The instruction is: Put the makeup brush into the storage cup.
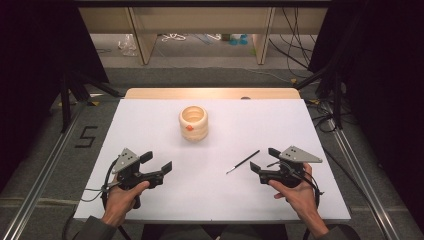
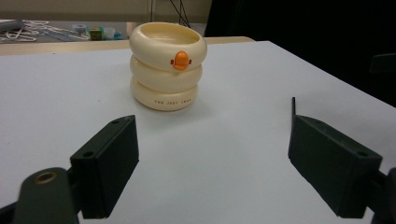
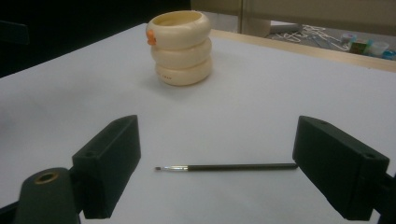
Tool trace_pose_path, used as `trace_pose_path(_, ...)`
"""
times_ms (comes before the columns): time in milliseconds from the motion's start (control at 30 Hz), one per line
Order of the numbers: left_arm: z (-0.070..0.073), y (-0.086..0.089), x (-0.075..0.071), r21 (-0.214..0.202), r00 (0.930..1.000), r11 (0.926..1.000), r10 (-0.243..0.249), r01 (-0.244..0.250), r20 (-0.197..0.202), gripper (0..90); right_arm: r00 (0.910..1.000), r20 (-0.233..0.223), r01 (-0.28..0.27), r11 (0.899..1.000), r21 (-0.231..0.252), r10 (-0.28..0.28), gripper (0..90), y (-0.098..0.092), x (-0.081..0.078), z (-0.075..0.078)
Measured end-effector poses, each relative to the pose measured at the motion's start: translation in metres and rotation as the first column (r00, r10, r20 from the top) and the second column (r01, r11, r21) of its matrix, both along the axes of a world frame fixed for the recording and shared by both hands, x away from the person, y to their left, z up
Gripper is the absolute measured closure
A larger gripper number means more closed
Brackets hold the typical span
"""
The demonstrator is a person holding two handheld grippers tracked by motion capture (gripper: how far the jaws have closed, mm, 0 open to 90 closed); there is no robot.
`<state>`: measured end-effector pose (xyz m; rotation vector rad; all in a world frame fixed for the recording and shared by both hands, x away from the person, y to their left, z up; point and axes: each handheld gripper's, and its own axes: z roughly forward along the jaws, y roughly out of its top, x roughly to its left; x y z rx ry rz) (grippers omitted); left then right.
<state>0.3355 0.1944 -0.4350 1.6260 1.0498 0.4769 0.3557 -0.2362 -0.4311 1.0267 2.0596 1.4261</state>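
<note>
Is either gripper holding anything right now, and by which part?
Nothing held. The left gripper and right gripper are open; the brush lies on the table.

On the table (image 1: 150,115), the brush (image 3: 226,166) lies flat between the right gripper (image 3: 217,175)'s parted fingers (image 3: 109,163), its handle end at the far-side finger. The cup (image 2: 167,65) stands well ahead of the left gripper (image 2: 215,165)'s fingers (image 2: 107,168), slightly toward one side.

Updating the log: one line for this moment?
left gripper open, idle | right gripper open by brush | cup upright, empty
</note>
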Motion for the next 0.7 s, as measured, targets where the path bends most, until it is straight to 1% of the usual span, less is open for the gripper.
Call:
trace_pose_path(100, -0.001, 0.000, 0.001, -0.005, 1.0000, 1.0000, -0.005, 0.005, 0.003, 15.5, 0.9999, 0.003, -0.010, 1.000, -0.020, 0.010, 15.8, 0.000, 0.001, 0.001)
trace_pose_path(167, 0.000, 0.000, 0.000, -0.003, 1.0000, 1.0000, -0.003, 0.003, 0.002, 15.5, 0.9998, -0.008, -0.016, 0.999, -0.046, 0.016, 15.8, 0.001, 0.001, 0.002)
trace_pose_path(200, 0.000, 0.000, 0.000, -0.002, 1.0000, 1.0000, 0.000, 0.000, 0.000, 15.5, 0.9998, -0.010, -0.020, 0.999, -0.047, 0.019, 15.8, 0.002, 0.001, 0.003)
trace_pose_path(233, 0.000, 0.000, 0.000, -0.003, 1.0000, 1.0000, -0.001, 0.001, 0.001, 15.5, 0.9995, -0.002, -0.033, 0.999, -0.041, 0.033, 15.7, 0.003, 0.001, 0.002)
trace_pose_path(267, 0.000, 0.000, 0.000, -0.001, 1.0000, 1.0000, 0.000, 0.000, 0.000, 15.5, 0.9991, -0.009, -0.041, 0.998, -0.055, 0.040, 15.7, 0.003, 0.001, 0.004)
trace_pose_path(333, -0.001, 0.000, 0.001, -0.006, 1.0000, 1.0000, -0.007, 0.007, 0.003, 15.5, 0.9991, -0.008, -0.043, 0.997, -0.058, 0.043, 15.7, 0.003, 0.001, 0.004)
trace_pose_path(367, -0.001, 0.000, 0.001, -0.005, 1.0000, 1.0000, -0.005, 0.005, 0.004, 15.5, 0.9979, 0.002, -0.064, 0.996, -0.055, 0.064, 15.6, 0.004, 0.002, 0.005)
trace_pose_path(400, -0.001, 0.000, 0.001, -0.004, 1.0000, 1.0000, -0.005, 0.005, 0.003, 15.5, 0.9975, -0.006, -0.071, 0.995, -0.067, 0.071, 15.6, 0.003, 0.002, 0.007)
trace_pose_path(433, -0.001, 0.000, 0.001, -0.006, 1.0000, 1.0000, -0.004, 0.004, 0.004, 15.5, 0.9965, 0.010, -0.083, 0.995, -0.062, 0.083, 15.6, 0.004, 0.005, 0.007)
trace_pose_path(467, 0.000, 0.000, 0.000, 0.000, 1.0000, 1.0000, 0.002, -0.002, -0.003, 15.5, 0.9958, 0.002, -0.091, 0.994, -0.062, 0.091, 15.6, 0.004, 0.005, 0.007)
trace_pose_path(500, 0.000, 0.000, 0.000, 0.001, 1.0000, 1.0000, 0.000, 0.000, -0.002, 15.5, 0.9948, -0.007, -0.102, 0.991, -0.084, 0.102, 15.7, 0.004, 0.006, 0.010)
trace_pose_path(533, 0.000, 0.000, 0.000, 0.003, 1.0000, 1.0000, -0.001, 0.001, -0.002, 15.5, 0.9933, -0.013, -0.116, 0.989, -0.091, 0.115, 15.7, 0.004, 0.008, 0.011)
trace_pose_path(600, -0.001, 0.000, 0.000, 0.000, 1.0000, 1.0000, 0.001, -0.001, -0.004, 15.5, 0.9888, -0.028, -0.149, 0.981, -0.125, 0.147, 15.9, 0.004, 0.013, 0.015)
trace_pose_path(633, -0.001, 0.000, 0.001, 0.001, 1.0000, 1.0000, 0.003, -0.003, -0.005, 15.5, 0.9880, -0.024, -0.154, 0.979, -0.135, 0.153, 16.0, 0.004, 0.015, 0.016)
trace_pose_path(667, -0.001, 0.000, 0.001, 0.000, 1.0000, 1.0000, 0.003, -0.003, -0.004, 15.5, 0.9865, -0.027, -0.164, 0.974, -0.156, 0.161, 15.9, 0.003, 0.019, 0.018)
trace_pose_path(700, -0.001, -0.001, 0.001, 0.001, 1.0000, 1.0000, 0.003, -0.003, -0.005, 15.5, 0.9847, -0.034, -0.174, 0.972, -0.160, 0.171, 16.0, 0.003, 0.022, 0.019)
